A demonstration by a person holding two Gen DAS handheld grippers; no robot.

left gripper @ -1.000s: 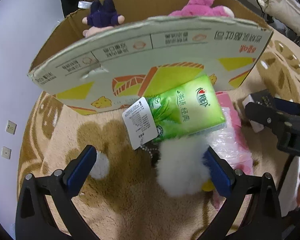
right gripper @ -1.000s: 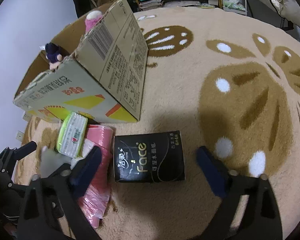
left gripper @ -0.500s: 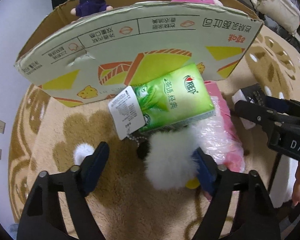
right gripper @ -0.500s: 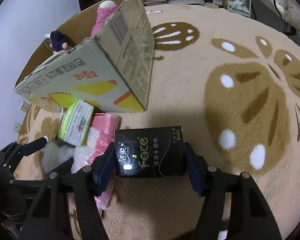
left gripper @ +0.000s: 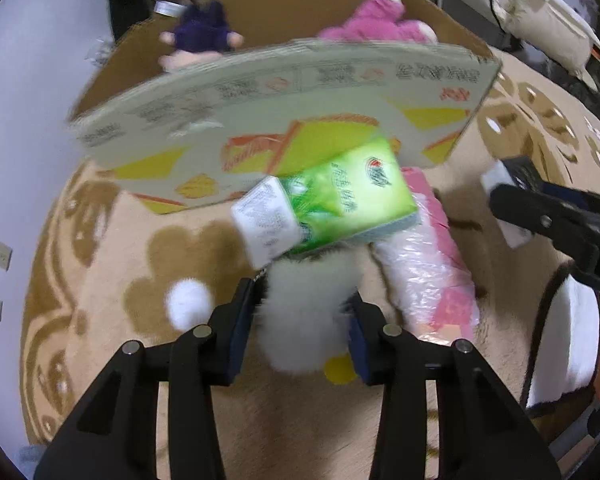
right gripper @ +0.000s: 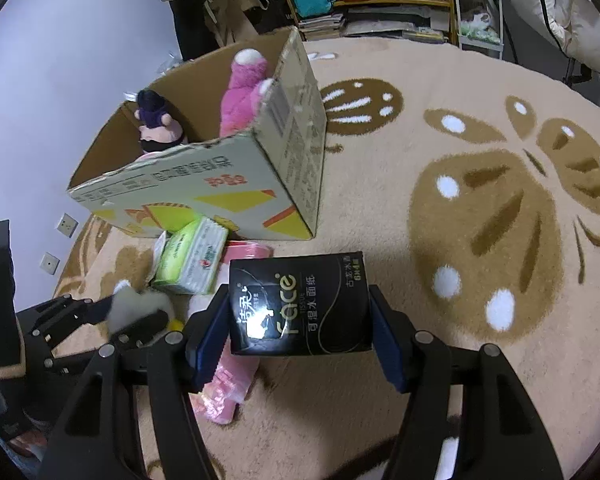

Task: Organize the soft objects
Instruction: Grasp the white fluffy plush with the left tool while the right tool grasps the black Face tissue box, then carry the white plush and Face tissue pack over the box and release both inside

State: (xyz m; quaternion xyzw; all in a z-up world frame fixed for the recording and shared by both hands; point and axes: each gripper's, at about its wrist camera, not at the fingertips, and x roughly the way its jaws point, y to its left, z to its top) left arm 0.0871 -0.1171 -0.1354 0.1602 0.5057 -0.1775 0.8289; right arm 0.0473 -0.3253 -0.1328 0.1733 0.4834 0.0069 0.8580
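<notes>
Left tool [left gripper: 300,316] clamps a white fluffy toy [left gripper: 306,316] across its compressible middle; right tool [right gripper: 298,320] squeezes the light, yielding black tissue pack [right gripper: 300,304] by its ends.

"Face" on black tissue pack [right gripper: 299,305] (carton print blurred).

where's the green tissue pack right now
The green tissue pack lies on the rug against the front of the cardboard box, just beyond the white fluffy toy and left of the pink plastic-wrapped pack.
</notes>
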